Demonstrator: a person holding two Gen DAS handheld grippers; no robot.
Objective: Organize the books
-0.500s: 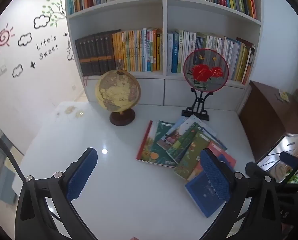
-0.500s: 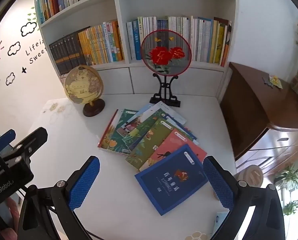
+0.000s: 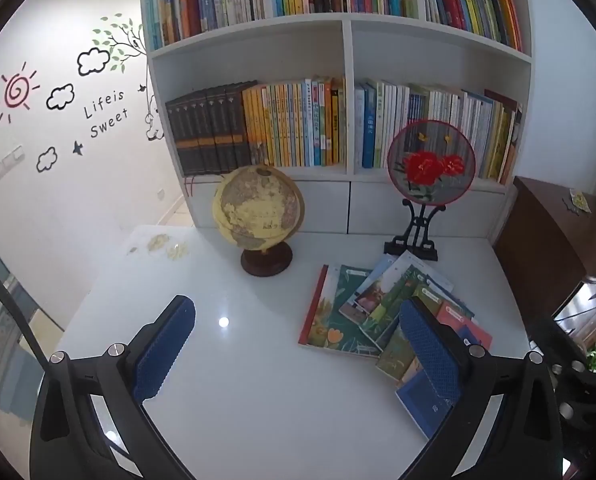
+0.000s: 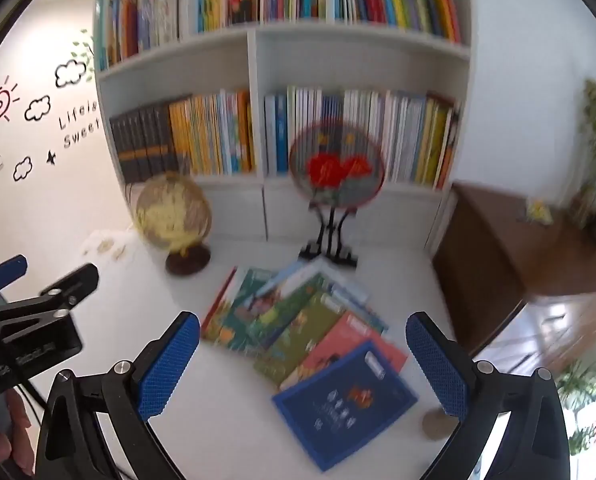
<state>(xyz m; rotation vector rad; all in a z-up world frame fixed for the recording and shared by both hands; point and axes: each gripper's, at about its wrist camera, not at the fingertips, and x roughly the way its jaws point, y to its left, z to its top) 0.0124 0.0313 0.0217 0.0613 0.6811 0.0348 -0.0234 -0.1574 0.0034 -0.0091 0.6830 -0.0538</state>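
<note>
Several thin books lie fanned out on the white table (image 3: 257, 400): a dark blue book (image 4: 344, 402) nearest me, a red one (image 4: 352, 342) under it, green ones (image 4: 302, 334) behind, and a red-spined one (image 3: 324, 312) at the left. My left gripper (image 3: 298, 356) hangs open above the table, left of the pile, its right finger over the books' edge. Above the pile's near end my right gripper (image 4: 302, 364) stands open, nothing between its fingers. The left gripper's body (image 4: 37, 332) shows at the right wrist view's left edge.
A globe (image 3: 257, 216) and a round fan on a black stand (image 3: 430, 168) stand at the table's back. Behind them a white bookcase (image 3: 348, 92) is packed with upright books. A brown wooden cabinet (image 3: 550, 240) adjoins the table at the right.
Both views have tilted upward a little, so the books sit lower in frame. The right wrist view is now blurred by motion. Both grippers stay open.
</note>
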